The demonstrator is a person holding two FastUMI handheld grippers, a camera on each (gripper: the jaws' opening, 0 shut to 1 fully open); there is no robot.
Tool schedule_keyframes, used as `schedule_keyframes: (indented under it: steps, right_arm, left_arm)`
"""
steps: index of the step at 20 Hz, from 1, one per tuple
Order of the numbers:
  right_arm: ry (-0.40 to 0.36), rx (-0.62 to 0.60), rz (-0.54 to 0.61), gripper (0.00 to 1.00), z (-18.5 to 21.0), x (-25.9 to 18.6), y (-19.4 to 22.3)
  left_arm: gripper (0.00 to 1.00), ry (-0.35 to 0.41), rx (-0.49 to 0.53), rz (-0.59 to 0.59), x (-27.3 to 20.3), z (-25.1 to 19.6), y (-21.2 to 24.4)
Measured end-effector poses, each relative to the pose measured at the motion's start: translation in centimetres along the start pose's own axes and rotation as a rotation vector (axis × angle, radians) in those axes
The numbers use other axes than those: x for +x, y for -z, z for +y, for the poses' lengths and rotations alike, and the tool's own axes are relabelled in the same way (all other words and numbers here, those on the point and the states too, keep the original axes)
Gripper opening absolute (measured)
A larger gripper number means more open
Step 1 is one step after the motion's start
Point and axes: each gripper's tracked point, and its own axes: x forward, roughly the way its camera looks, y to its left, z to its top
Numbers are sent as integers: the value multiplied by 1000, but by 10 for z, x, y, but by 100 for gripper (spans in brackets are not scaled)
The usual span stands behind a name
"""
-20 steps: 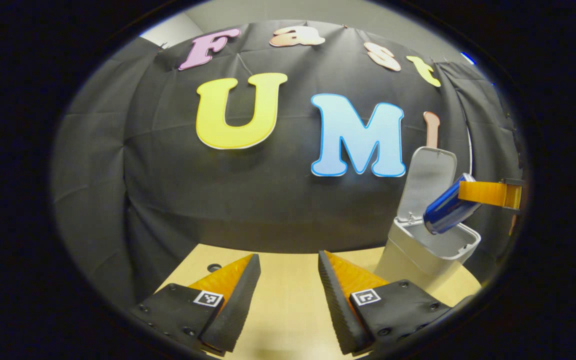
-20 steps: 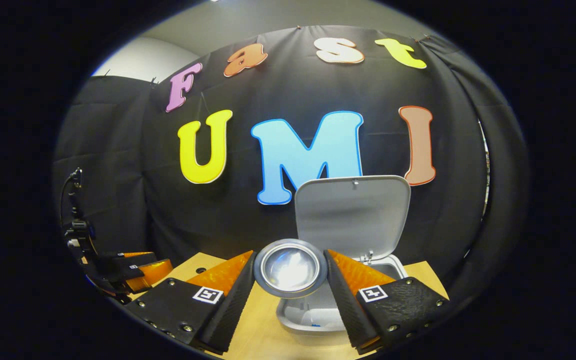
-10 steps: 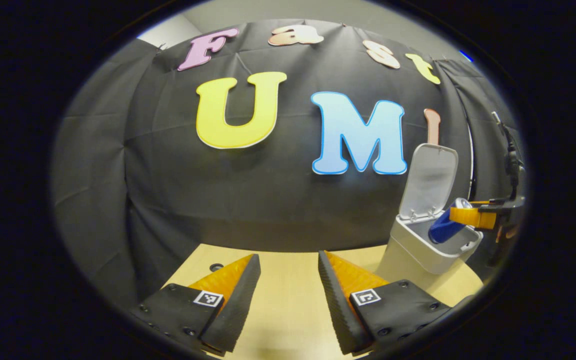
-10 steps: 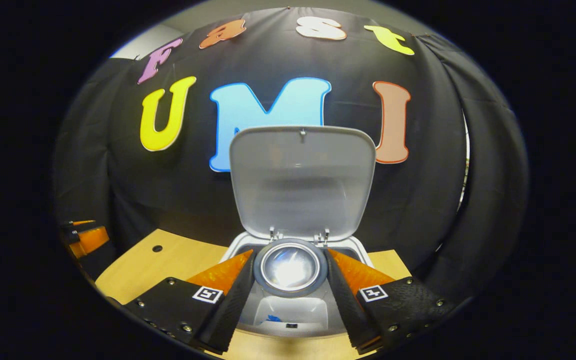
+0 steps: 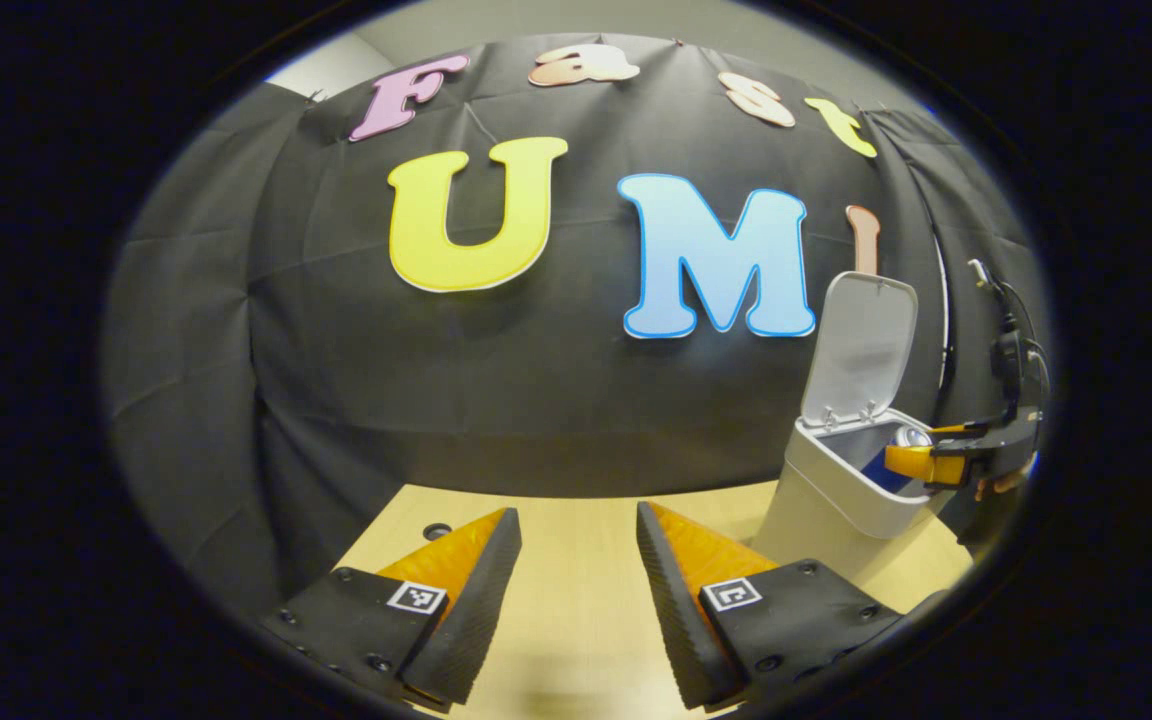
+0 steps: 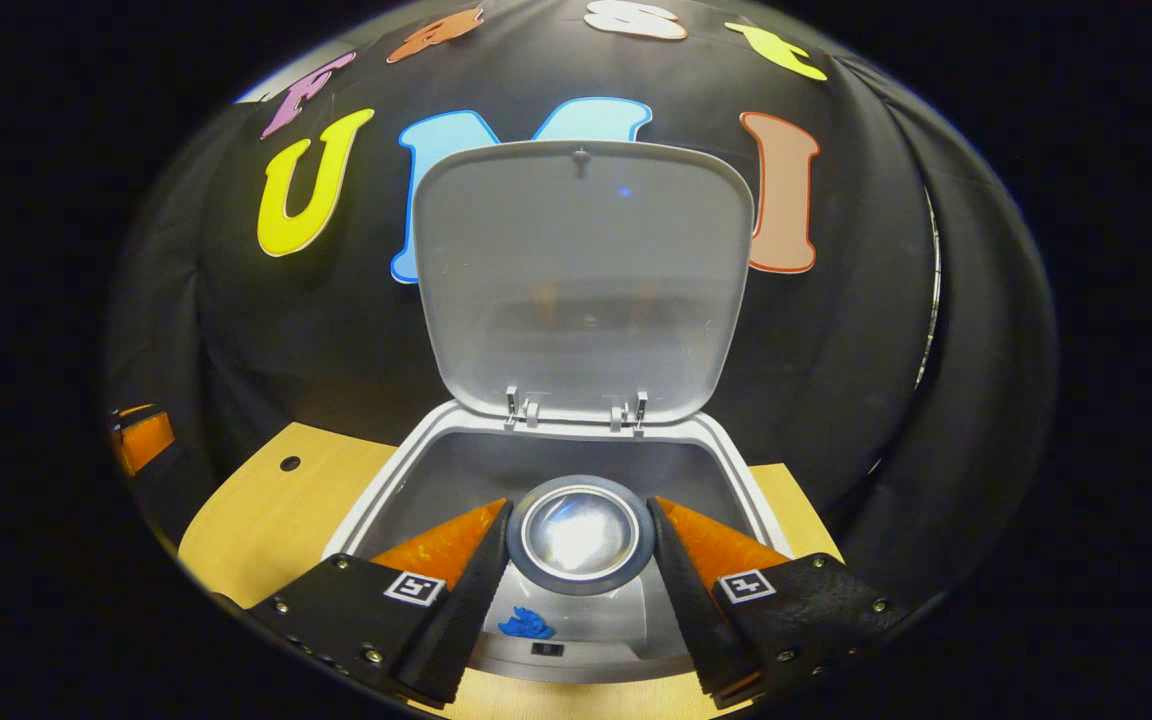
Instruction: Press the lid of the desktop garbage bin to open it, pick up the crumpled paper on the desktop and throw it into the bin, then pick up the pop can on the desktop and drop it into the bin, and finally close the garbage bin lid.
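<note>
The white garbage bin (image 6: 376, 490) stands on the wooden table with its lid (image 6: 581, 280) swung upright. My right gripper (image 6: 578, 540) is shut on the pop can (image 6: 581, 533), whose shiny concave bottom faces the camera, and holds it tilted down inside the bin's mouth. A blue crumpled paper (image 6: 526, 625) lies in the bin below the can. In the left gripper view the bin (image 5: 836, 495) is at the right, with the blue can (image 5: 886, 470) half sunk in it and the right gripper (image 5: 921, 462) on it. My left gripper (image 5: 576, 590) hangs open over bare table.
The wooden table (image 5: 576, 530) has a small round hole (image 5: 436, 531) near its back left edge. Black cloth closes the booth behind and at both sides. A hand (image 5: 1001, 485) holds the right gripper at the far right, with cables above it.
The right gripper has carried the can forward and down, from above the bin's rim into its mouth. The left gripper has stayed in place.
</note>
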Motion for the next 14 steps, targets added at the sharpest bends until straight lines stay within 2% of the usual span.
schedule_keyframes:
  steps: [14]
  right_arm:
    - [13, 8, 5, 89, -2, 3, 5]
  left_arm:
    - [77, -4, -14, 12, 3, 1, 5]
